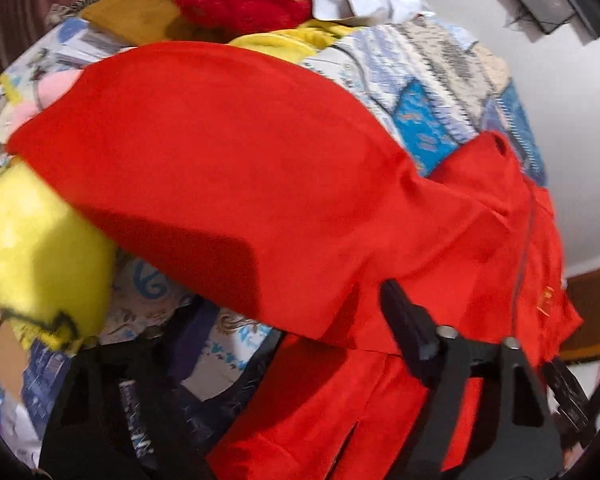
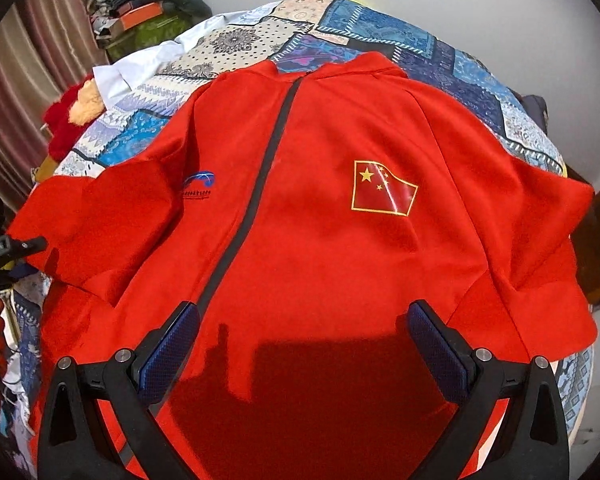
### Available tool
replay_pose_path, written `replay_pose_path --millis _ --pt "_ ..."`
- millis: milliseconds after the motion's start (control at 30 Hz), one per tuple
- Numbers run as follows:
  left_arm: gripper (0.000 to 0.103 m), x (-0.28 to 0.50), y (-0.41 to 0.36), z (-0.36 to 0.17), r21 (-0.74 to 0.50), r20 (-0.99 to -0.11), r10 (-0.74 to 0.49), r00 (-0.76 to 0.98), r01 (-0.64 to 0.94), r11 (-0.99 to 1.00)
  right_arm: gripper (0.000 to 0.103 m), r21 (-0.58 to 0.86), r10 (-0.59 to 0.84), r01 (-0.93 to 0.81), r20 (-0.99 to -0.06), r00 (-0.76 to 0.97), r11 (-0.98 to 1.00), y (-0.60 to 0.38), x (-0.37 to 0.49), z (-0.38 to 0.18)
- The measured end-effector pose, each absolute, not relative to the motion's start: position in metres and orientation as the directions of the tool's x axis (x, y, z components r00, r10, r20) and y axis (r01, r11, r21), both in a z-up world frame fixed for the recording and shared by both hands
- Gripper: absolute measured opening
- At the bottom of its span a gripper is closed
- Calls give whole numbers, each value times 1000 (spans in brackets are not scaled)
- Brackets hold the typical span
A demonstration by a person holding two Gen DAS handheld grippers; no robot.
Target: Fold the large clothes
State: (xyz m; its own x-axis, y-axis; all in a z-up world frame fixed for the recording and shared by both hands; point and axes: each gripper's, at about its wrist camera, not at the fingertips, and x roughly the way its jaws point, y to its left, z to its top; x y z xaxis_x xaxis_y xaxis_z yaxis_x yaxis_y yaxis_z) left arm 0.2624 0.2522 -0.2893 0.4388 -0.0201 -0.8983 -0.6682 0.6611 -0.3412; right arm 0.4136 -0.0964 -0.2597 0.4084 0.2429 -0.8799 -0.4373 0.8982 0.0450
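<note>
2 grippers, left [image 1: 284, 344] and right [image 2: 304, 344], over red jacket [image 2: 320, 240].

- Your right tongs [image 2: 302, 344] have black triangular arms, silver screws and dark blue textured pads [image 2: 172, 354].
- Your left tongs [image 1: 284, 344] are black, with silver screws.

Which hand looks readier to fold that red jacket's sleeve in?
Probably the left. Its tool sits right at the spread sleeve of the red jacket, while the right tool hangs open above the jacket's middle, gripping nothing.
</note>
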Motion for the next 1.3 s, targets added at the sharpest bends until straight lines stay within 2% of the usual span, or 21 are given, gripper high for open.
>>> replay_pose_path --millis 67,167,200,233,267,400,467,533,600,700,800,867,933,1100,1200,1267,1300 --pt "46 262 250 -288 -348 -901 -35 433 -671 654 103 66 255 -429 -880 400 901 -100 412 -259" --pt "28 270 247 -296 -437 -881 -159 446 -637 635 103 81 265 -422 -878 399 903 -108 409 -256" --pt "24 272 248 -298 -433 -885 -158 439 -646 629 103 79 263 -418 -877 403 905 -111 408 -255" --pt "10 276 249 -300 -419 -890 -142 434 -654 629 103 78 261 -414 -875 408 907 -114 406 -253" --pt "4 279 250 -300 -390 -899 -109 424 -663 639 103 82 263 -409 -873 411 909 -118 404 -251" --pt "3 299 233 -271 -230 -900 85 428 -630 742 103 100 281 -402 -862 422 910 -132 397 -239" --pt "3 312 206 -234 -70 -841 260 475 -571 818 103 90 279 -402 -853 440 911 -141 394 -231" --pt "0 326 181 -201 36 -759 360 542 -518 855 103 72 268 -399 -844 464 914 -149 392 -223" --pt "0 338 151 -168 117 -670 409 620 -456 882 103 54 257 -391 -833 490 919 -157 391 -214" --pt "0 355 102 -130 182 -560 389 731 -350 919 103 50 251 -366 -813 525 929 -173 392 -199" --pt "0 385 44 -121 234 -529 307 791 -212 949 103 60 250 -337 -793 556 940 -191 393 -184" --pt "0 403 16 -132 224 -573 224 788 -112 968 103 71 249 -316 -782 571 946 -204 392 -175" --pt "1 424 -11 -157 184 -664 117 739 9 983 103 72 237 -291 -776 585 954 -218 390 -169" --pt "5 448 -44 -237 27 -851 -61 522 159 987 103 84 215 -245 -789 575 966 -247 385 -167" --pt "20 439 -51 -264 -46 -892 -130 432 200 979 103 77 208 -249 -804 557 965 -252 384 -171" --pt "48 428 -52 -267 -62 -902 -155 403 235 970 103 59 201 -263 -810 552 963 -249 383 -172" --pt "54 420 -48 -264 -69 -902 -168 399 251 966 103 50 197 -271 -811 551 961 -246 383 -173"
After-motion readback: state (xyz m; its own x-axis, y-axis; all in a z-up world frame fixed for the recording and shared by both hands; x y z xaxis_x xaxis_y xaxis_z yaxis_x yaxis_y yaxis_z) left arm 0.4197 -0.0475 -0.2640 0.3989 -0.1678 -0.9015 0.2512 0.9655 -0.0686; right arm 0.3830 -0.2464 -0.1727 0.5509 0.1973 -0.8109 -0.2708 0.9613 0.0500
